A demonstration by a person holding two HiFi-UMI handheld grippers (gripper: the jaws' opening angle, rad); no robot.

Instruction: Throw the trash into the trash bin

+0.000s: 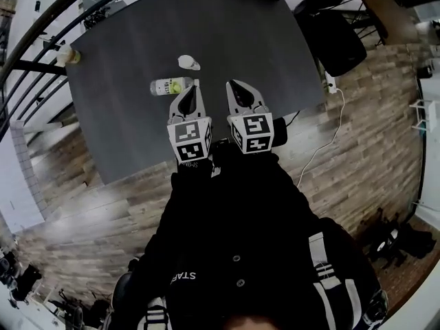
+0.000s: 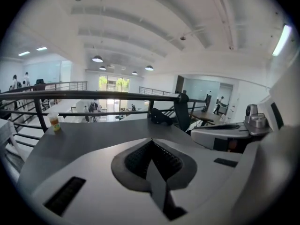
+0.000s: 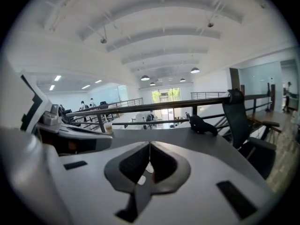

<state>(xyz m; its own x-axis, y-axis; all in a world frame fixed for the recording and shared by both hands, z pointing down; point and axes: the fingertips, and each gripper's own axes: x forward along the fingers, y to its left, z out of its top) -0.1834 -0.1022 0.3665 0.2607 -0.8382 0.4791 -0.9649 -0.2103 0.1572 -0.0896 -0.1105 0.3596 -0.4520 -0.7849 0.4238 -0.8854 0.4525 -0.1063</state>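
On the bench (image 1: 137, 129), just past my claw tips, lies the trash. A bottle (image 1: 172, 86) is on its side at about eleven o'clock from the left claw (image 1: 193, 91), and a white wad (image 1: 188, 62) sits near it at twelve. A cup (image 1: 67, 56) stands well apart at ten, on the far corner by the railing.

Left claw (image 2: 151, 142) is fully closed with nothing in it. Right claw (image 3: 149, 146) is the same, pads together and empty. Both hang above the bench's near edge, pointing out across it.

I reckon the bottle is clear plastic with a green label, light and smooth. It's round, so it may roll or squirt out of a pinch. I'd open wide and take it across the middle of the body, square to its length.

The wad looks soft and nearly weightless, so a pinch anywhere should do. The cup (image 2: 55, 122) is upright and probably thin-walled. I'd squeeze it gently low on the wall, in case there's liquid inside.

No bin shows in any view.
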